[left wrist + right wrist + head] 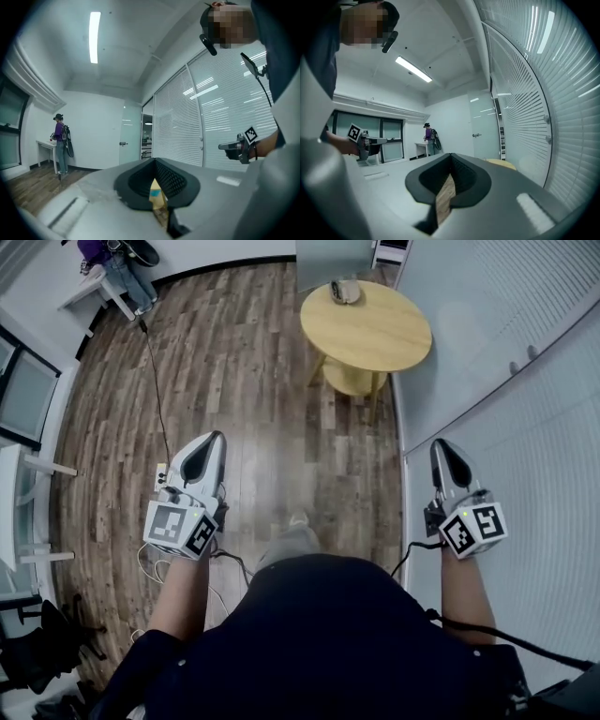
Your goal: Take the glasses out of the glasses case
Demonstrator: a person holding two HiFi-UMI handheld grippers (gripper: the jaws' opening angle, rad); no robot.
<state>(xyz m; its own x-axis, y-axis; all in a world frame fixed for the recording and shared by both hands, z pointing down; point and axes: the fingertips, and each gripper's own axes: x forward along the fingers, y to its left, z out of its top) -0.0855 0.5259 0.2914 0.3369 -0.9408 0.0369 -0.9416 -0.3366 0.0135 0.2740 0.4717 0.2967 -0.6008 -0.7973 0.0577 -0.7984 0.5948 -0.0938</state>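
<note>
Wood-plank floor of an office room, seen from the head view. At far left, a person stands by a white desk, and a cable trails across the floor. Left hand-held gripper: held level in the air and pointing toward the far side of the room, jaws closed together with nothing between them; its own view shows only a narrow slit between the pads. Centre, well apart from both grippers: round worktop carrying the glasses case near its far edge. The case is too small here to tell whether its lid is up, and the glasses are not visible. Right hand-held gripper: likewise level, clenched and empty, alongside the slatted blinds at far right. Handling, as a judgement: the case is probably light with a stiff, smooth shell. It may therefore skid on the worktop unless one gripper pins the base by its long sides while the other lifts the lid at its front lip. The glasses inside would be light, thin and fragile; the bridge or a folded temple arm is the safer hold, with gentle pressure, and never the lenses.
</note>
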